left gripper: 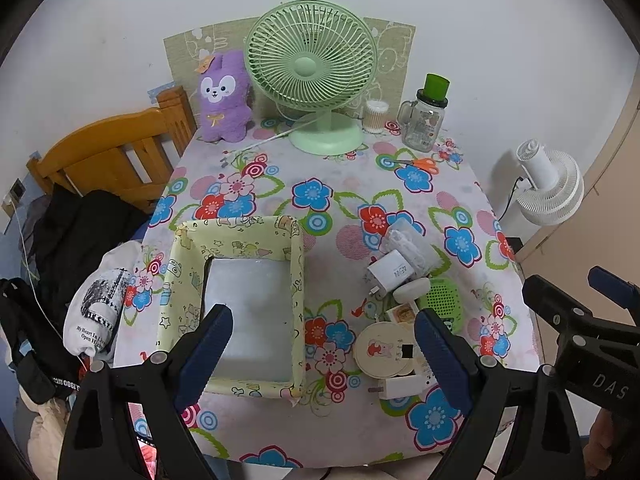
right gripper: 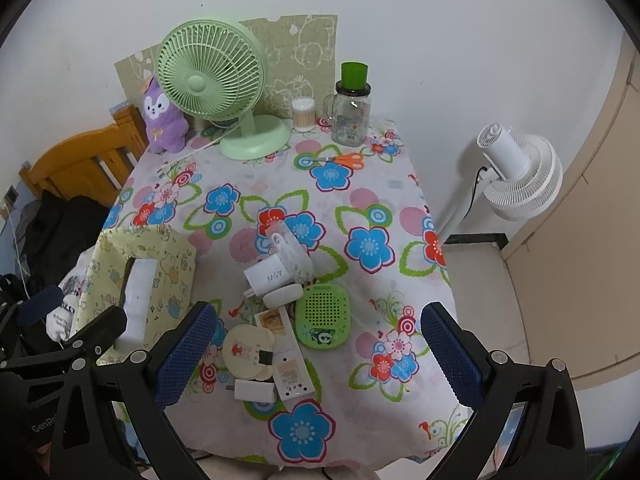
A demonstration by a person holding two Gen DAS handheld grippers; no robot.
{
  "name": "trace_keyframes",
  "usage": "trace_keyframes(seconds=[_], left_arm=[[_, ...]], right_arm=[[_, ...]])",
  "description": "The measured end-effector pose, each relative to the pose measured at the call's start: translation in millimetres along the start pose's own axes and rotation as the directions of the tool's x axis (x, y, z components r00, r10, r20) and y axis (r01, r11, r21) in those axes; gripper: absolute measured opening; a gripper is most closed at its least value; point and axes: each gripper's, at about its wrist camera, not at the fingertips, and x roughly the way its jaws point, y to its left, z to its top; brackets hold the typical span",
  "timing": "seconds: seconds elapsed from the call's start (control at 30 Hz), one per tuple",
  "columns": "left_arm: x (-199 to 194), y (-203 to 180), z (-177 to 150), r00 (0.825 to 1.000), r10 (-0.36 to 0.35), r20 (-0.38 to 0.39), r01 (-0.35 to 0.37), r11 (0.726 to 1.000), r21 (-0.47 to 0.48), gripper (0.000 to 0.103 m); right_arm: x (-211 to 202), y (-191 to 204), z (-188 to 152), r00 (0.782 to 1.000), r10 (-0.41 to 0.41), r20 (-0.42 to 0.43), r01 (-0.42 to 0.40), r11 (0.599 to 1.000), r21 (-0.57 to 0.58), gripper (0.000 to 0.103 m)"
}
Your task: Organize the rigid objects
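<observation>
A: Grippers?
B: The left gripper (left gripper: 320, 350) and right gripper (right gripper: 316, 352) both gape, grasping nothing.
A: And the objects?
B: The chargers, green speaker (right gripper: 322, 316) and round coaster (right gripper: 246, 350) are heaped near-right on the table (right gripper: 360, 200), right of the empty fabric bin (left gripper: 298, 280).

In the left wrist view the left gripper (left gripper: 320, 364) covers the near left corner of the yellow fabric box (left gripper: 298, 280), and its arms run off the bottom edge. The right gripper (left gripper: 612, 292) is cut by the right edge there, so its jaws cannot be read. The pile of small things is stacked: the round coaster (left gripper: 380, 350) hides most of a white charger (left gripper: 400, 387), and a card (left gripper: 402, 314) beneath is too small to read. A tiny grey item (left gripper: 224, 161) far left on the table (left gripper: 280, 420) may be a clip. The near table edge is hidden in both views.
</observation>
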Motion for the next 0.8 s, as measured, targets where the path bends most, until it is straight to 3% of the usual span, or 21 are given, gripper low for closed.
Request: trace_keyframes(seconds=[0.8], left_arm=[[-4.1, 2.6, 5.5, 1.0, 0.026, 0.018, -0.026, 1.0, 0.004, 0.093]], right_arm=[[0.8, 2.4, 2.4, 1.0, 0.025, -0.008, -0.025, 1.0, 0.002, 0.103]])
